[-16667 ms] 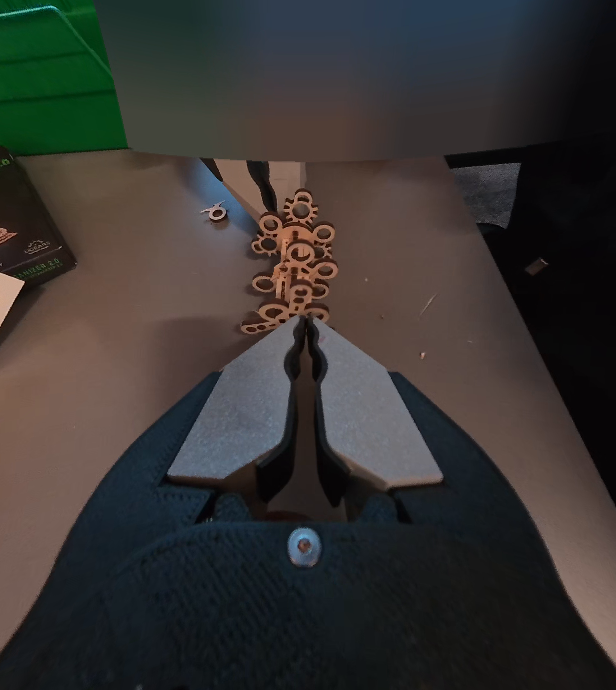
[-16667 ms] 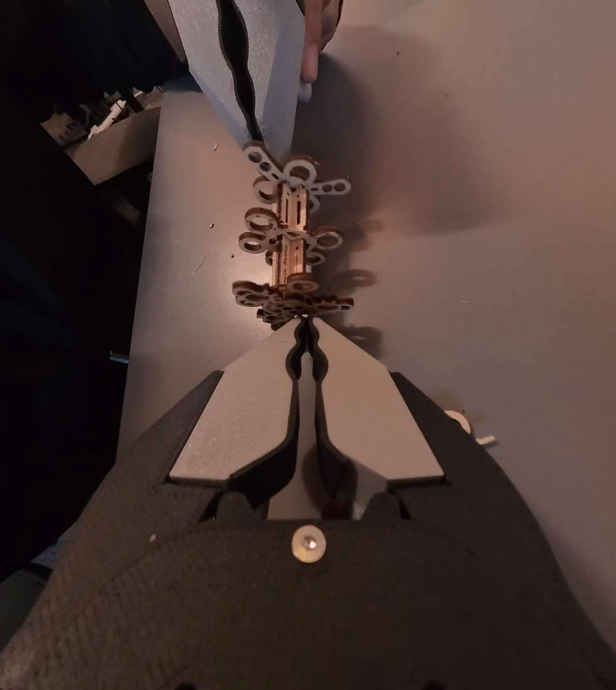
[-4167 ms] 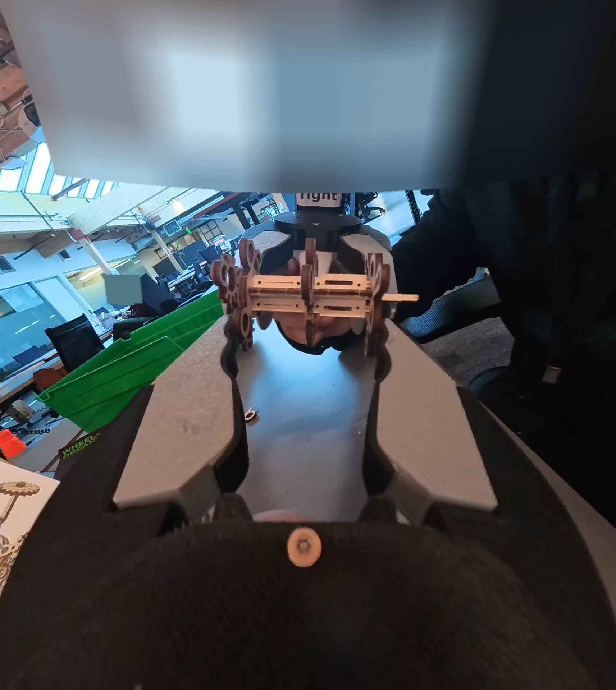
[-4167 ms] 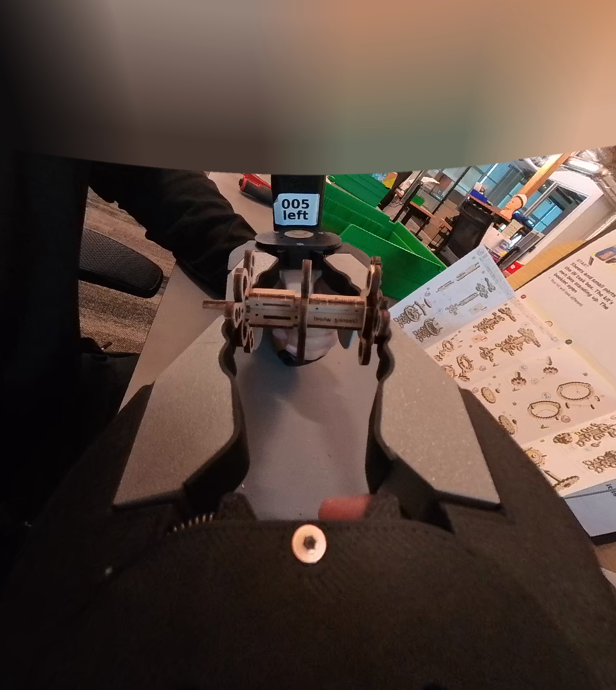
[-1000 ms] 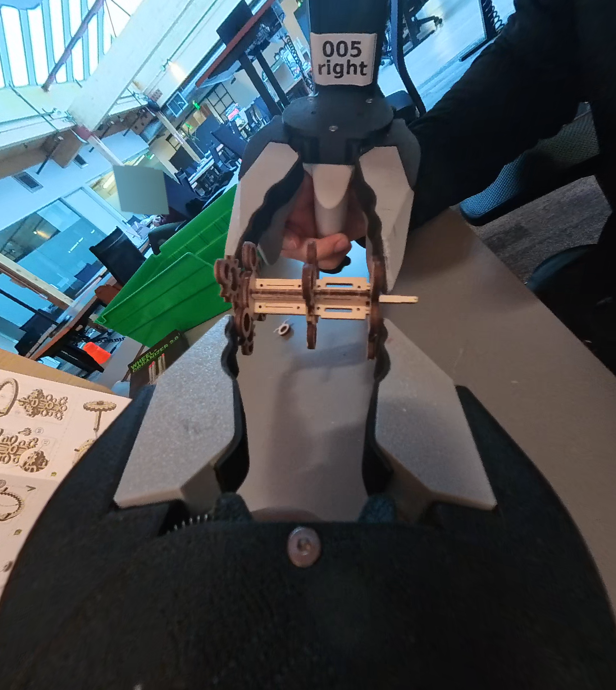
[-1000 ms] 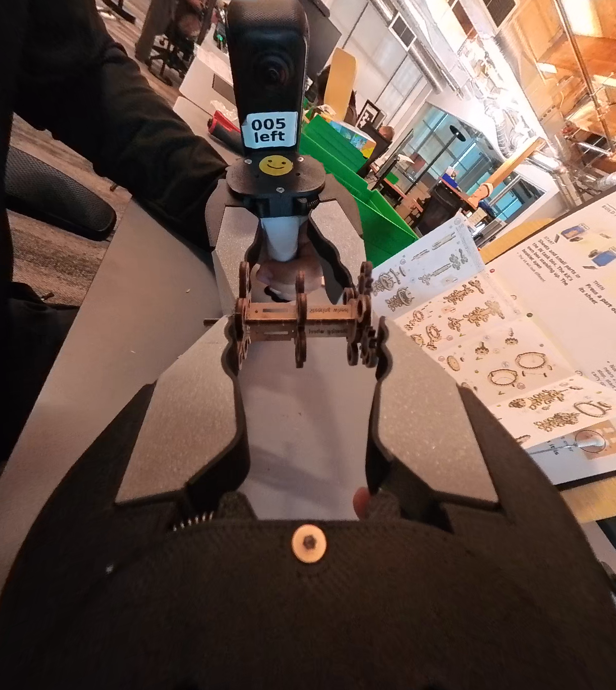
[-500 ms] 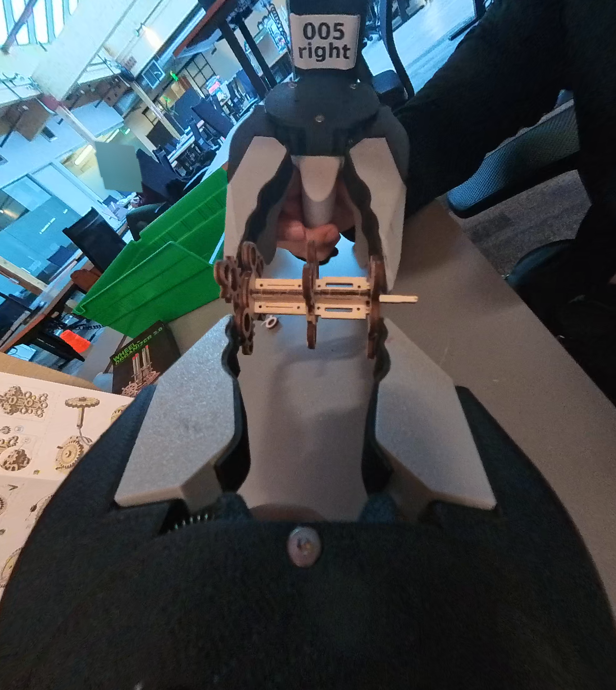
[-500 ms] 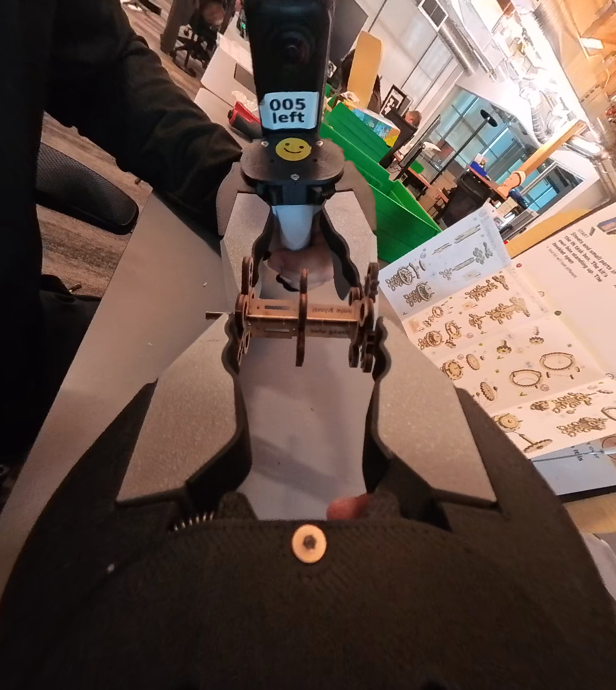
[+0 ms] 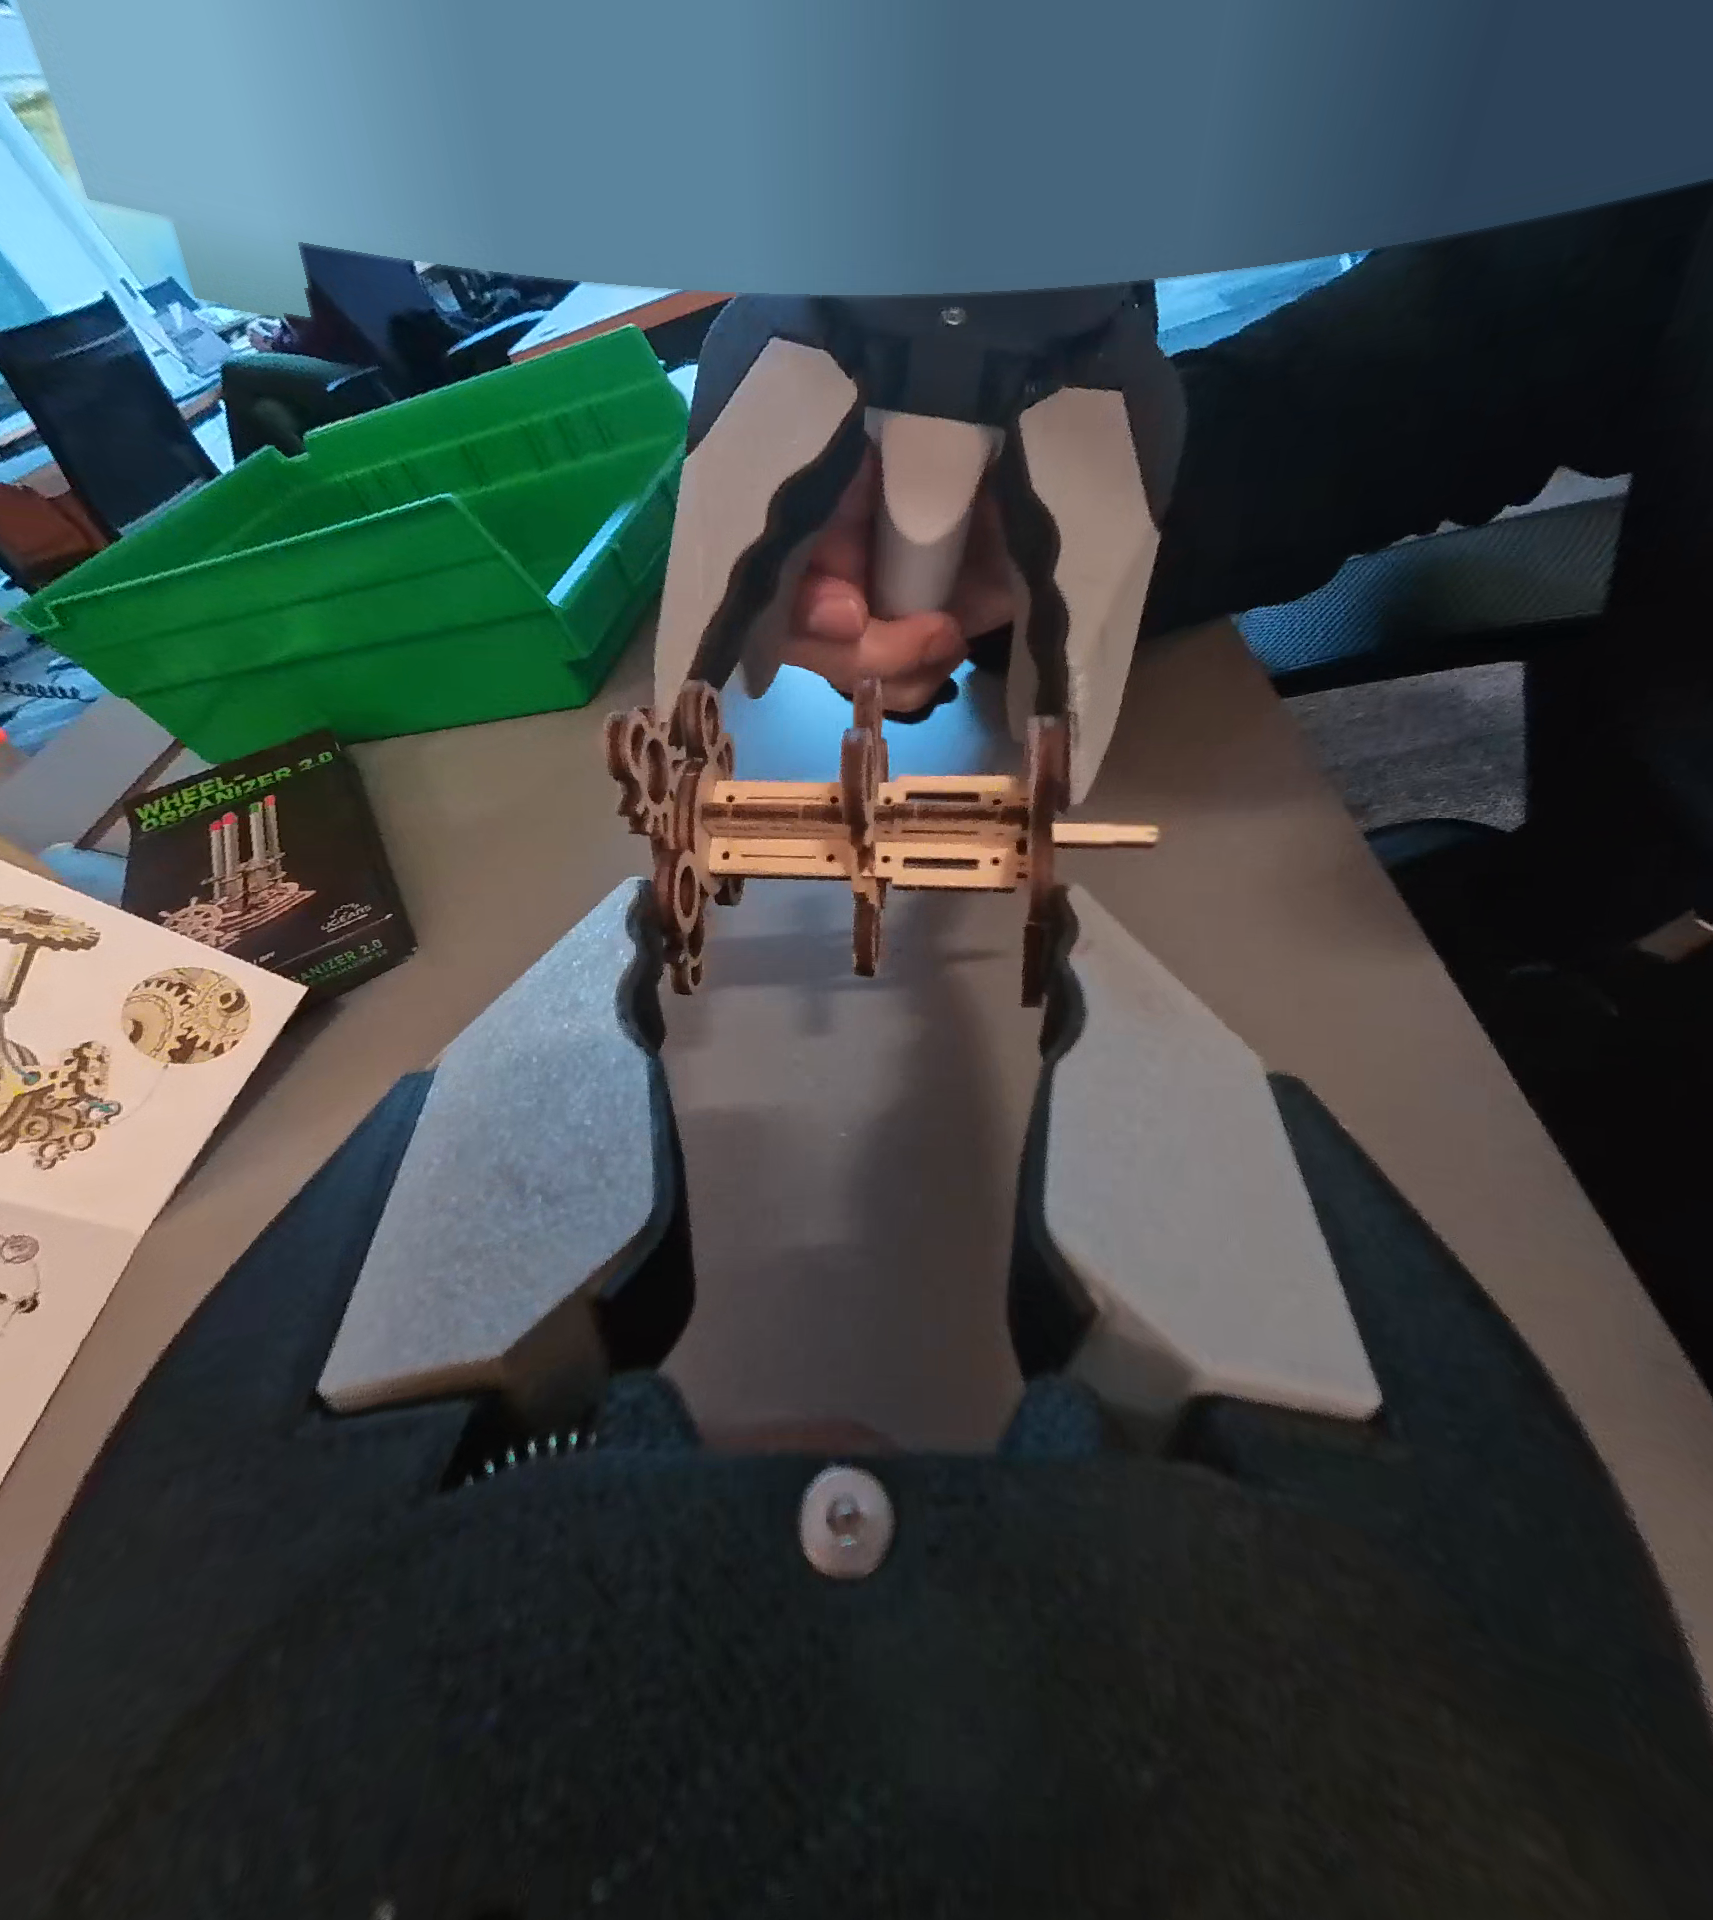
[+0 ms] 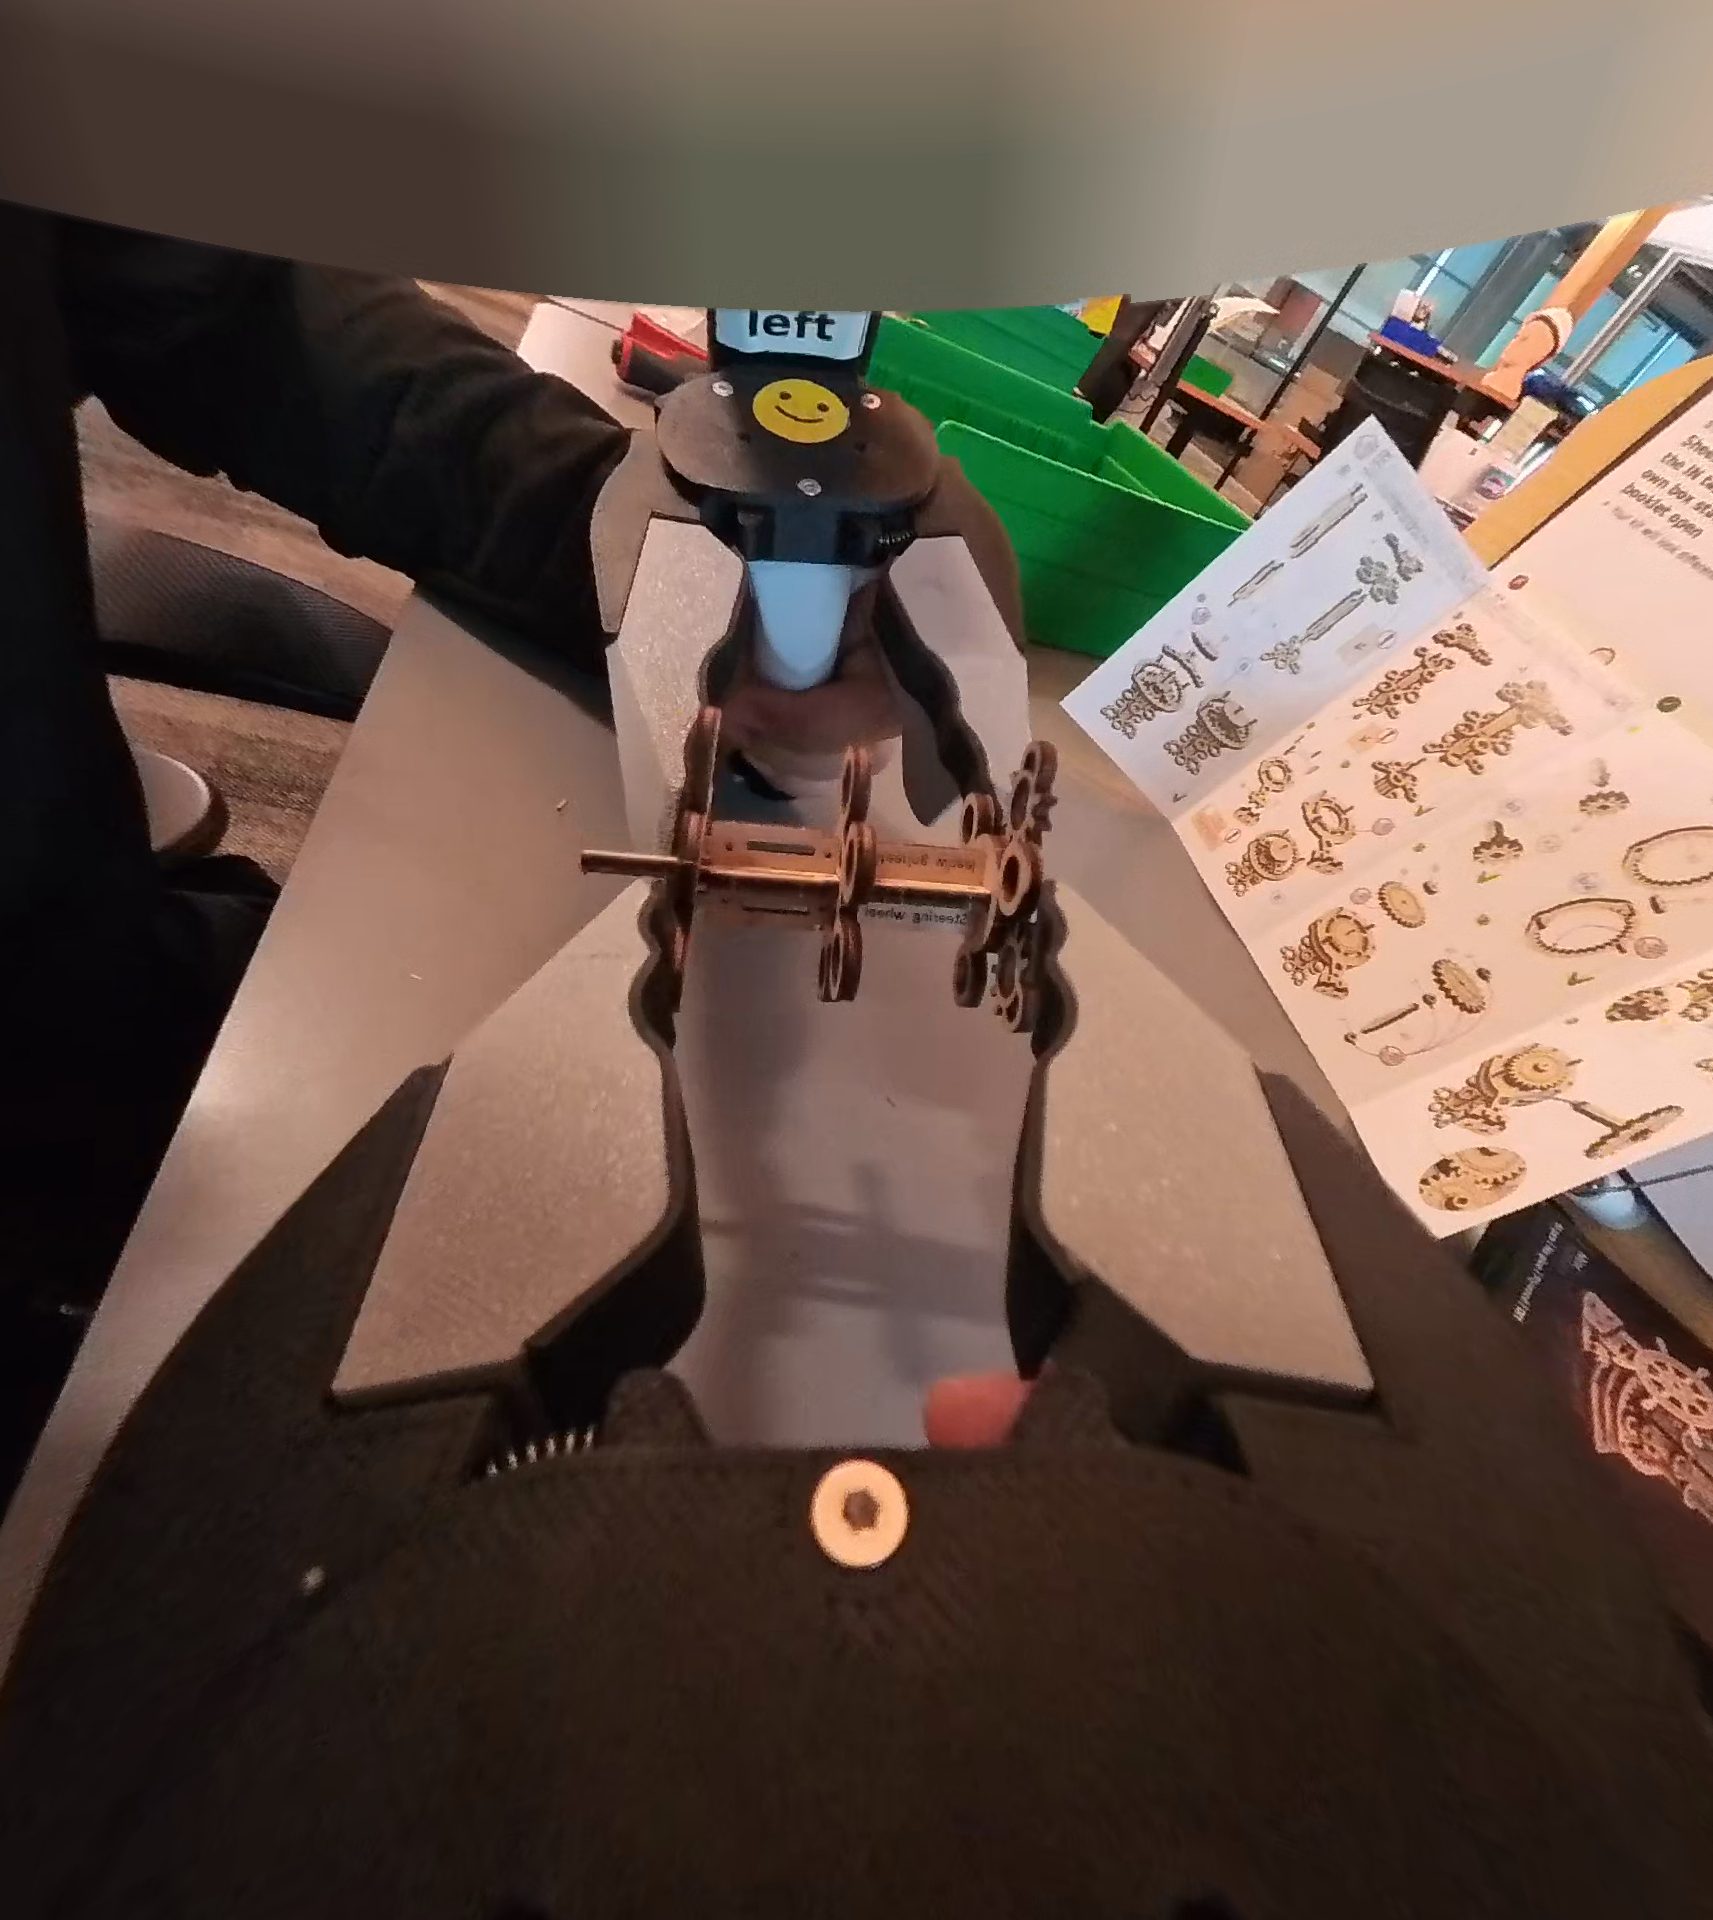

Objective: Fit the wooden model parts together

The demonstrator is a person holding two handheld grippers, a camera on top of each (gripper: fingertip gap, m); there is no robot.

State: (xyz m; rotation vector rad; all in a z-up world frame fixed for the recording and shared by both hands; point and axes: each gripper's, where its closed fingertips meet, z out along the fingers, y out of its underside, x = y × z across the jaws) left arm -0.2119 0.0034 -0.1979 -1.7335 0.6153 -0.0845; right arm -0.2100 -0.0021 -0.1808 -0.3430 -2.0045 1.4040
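Note:
A wooden model (image 9: 862, 831), a slotted axle with three ringed discs and a thin pin at one end, hangs level above the grey table (image 9: 1247, 1039). My left gripper (image 9: 847, 935) is shut on it, one fingertip against each end disc. My right gripper (image 9: 878, 727) faces it from the far side and clamps the same two ends from above. In the right wrist view the model (image 10: 862, 873) sits between my right gripper's (image 10: 852, 945) tips, with the left gripper (image 10: 841, 769) opposite. A hand shows behind each far gripper.
Green bins (image 9: 364, 561) stand at the back left, a black kit box (image 9: 270, 862) in front of them and an instruction sheet (image 9: 52, 1091) at the left. More instruction sheets (image 10: 1454, 883) show in the right wrist view. A dark sleeve (image 9: 1403, 436) and the table's right edge lie beyond. My left and right fingertips are right by each other.
Both views have tilted down toward the table, which now fills more of each frame. The model stays clamped between both grippers in the same level pose.

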